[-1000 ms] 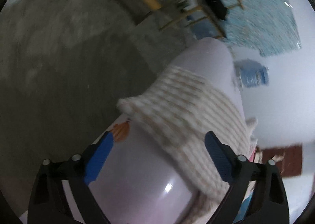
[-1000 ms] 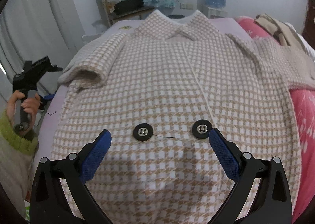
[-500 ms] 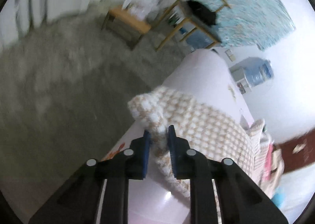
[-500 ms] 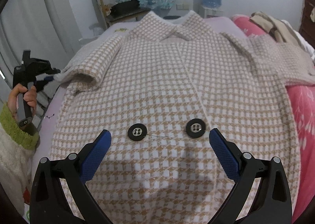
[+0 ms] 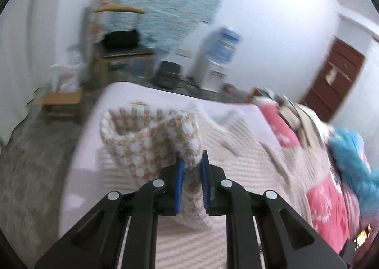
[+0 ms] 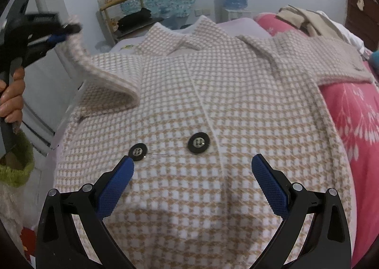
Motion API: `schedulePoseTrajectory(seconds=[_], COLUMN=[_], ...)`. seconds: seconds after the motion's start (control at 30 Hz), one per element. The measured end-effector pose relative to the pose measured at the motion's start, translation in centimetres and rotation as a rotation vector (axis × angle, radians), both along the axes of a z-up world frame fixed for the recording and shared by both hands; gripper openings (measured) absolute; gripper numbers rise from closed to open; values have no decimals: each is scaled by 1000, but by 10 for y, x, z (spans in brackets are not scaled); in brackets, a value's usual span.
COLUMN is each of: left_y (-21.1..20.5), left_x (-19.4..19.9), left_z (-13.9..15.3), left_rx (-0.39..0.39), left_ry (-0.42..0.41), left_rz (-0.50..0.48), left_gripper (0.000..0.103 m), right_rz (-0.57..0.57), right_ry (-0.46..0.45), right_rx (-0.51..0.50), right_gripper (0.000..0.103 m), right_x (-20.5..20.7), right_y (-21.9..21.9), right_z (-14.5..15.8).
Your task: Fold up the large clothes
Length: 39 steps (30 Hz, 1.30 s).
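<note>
Lying front-up on the bed (image 6: pixel 239 24), the checked coat (image 6: pixel 213 103) shows two black buttons (image 6: pixel 198 143) near its middle. The left hand-held gripper (image 5: pixel 191 169) is clamped tight on the cuff of the sleeve (image 5: pixel 151 141), holding it lifted off the bed; in the right wrist view that sleeve (image 6: pixel 104 72) arches up from the coat's shoulder toward the gripper. The right hand-held gripper (image 6: pixel 192 174) hovers over the coat's lower front with its fingers spread wide, gripping nothing. A pink quilt (image 6: pixel 350 112) lies beside the coat. The left view is blurred, so the cuff's exact fold is probably unreadable.
</note>
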<state>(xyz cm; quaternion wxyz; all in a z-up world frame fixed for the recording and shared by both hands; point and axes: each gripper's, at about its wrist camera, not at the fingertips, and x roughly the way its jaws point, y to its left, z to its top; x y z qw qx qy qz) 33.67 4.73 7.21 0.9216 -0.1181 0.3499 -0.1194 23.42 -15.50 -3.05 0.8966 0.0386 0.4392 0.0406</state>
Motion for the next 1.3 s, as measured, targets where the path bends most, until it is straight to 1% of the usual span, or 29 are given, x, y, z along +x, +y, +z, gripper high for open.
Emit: schedulePoseTrajectory(seconds=[0.07, 0.13, 0.2, 0.27, 0.3, 0.33, 0.43, 0.53, 0.7, 0.8, 0.9, 1.03, 1.1, 1.2, 1.27, 1.3], left_y=[-25, -50, -69, -80, -84, -89, -96, -100, -97, -88, -68, -33, -16, 9, 19, 23], left_x=[1, 2, 0, 2, 3, 2, -2, -13, -33, -47, -63, -86, -93, -100, -99, -95], left_z=[-3, -11, -14, -20, -21, -22, -22, -14, -4, -2, -6, -12, -14, -21, -29, -37], left_rx=[21, 50, 69, 75, 68, 54, 59, 74, 84, 100, 103, 121, 121, 130, 159, 190], left_ry=[7, 22, 30, 40, 45, 54, 36, 9, -9, -9, 2, 13, 15, 14, 21, 35], left_rz=[-51, -90, -117, -140, -152, -173, -194, -225, -251, -242, -209, -117, -76, -11, 26, 54], left_gripper=[13, 14, 16, 23, 30, 42, 62, 70, 81, 85, 87, 87, 87, 87, 87, 87], right_rz=[-8, -18, -24, -30, -33, -35, -38, -35, -18, -14, -14, -12, -18, -29, -22, -11], right_ry=[2, 5, 8, 14, 17, 21, 32, 43, 58, 72, 86, 61, 47, 15, -6, -20], right_rx=[4, 5, 8, 14, 16, 18, 23, 26, 6, -18, -47, -67, -67, -62, -56, -48], right_gripper=[95, 95, 95, 95, 95, 95, 95, 95, 95, 95, 95, 95, 95, 95, 95, 95], right_x=[-3, -5, -6, -6, -6, -6, -5, -4, -3, -3, -4, -10, -11, -8, -4, -1], right_y=[-5, -9, -13, -18, -20, -22, -25, -26, -20, -17, -16, -25, -31, -42, -44, -43], right_z=[-1, -3, -4, -6, -7, -9, -12, -15, -19, -21, -23, -16, -10, 7, 19, 27])
